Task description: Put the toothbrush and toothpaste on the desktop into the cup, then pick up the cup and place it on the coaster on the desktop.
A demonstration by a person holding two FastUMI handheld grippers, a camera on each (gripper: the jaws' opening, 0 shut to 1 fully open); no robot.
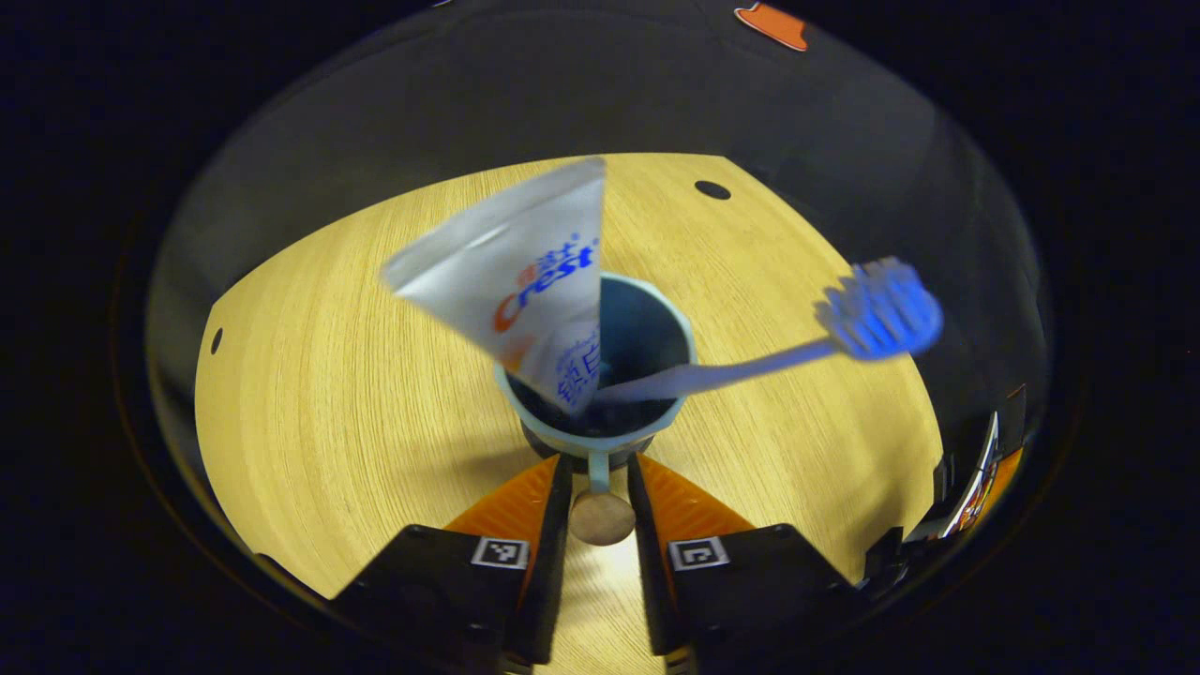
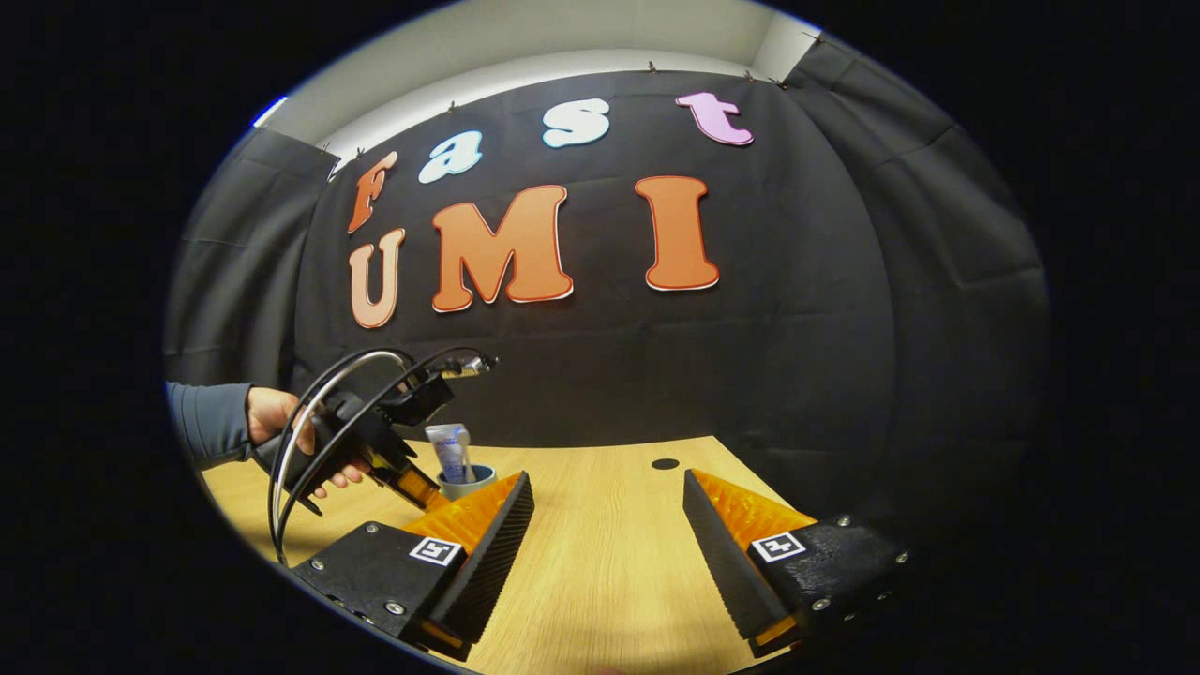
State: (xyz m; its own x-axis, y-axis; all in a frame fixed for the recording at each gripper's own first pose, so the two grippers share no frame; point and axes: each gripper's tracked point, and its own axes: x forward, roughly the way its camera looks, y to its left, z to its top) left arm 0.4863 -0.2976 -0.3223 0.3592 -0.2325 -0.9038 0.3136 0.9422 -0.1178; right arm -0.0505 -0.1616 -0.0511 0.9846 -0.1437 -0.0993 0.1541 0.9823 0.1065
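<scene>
In the left gripper view a light blue cup (image 1: pixel 656 422) with a dark inside hangs above the wooden table (image 1: pixel 356 394). My left gripper (image 1: pixel 600 461) is shut on its thin handle (image 1: pixel 598 478). A white toothpaste tube (image 1: pixel 525 281) stands in the cup, leaning left. A blue toothbrush (image 1: pixel 877 314) leans out to the right, bristles up. A small round tan disc (image 1: pixel 601 518) shows between the fingers below the handle; I cannot tell whether it is the coaster. In the right gripper view my right gripper (image 2: pixel 607 520) is open over bare table, and the cup (image 2: pixel 466 483) with the tube (image 2: pixel 450 450) is far left.
A hand (image 2: pixel 281 417) in a dark sleeve holds the left gripper at the table's left. Small dark holes (image 1: pixel 712 189) (image 2: pixel 665 463) sit in the tabletop near its far edge. Dark gear with orange parts (image 1: pixel 975 478) stands at the right table edge. Black cloth walls the booth.
</scene>
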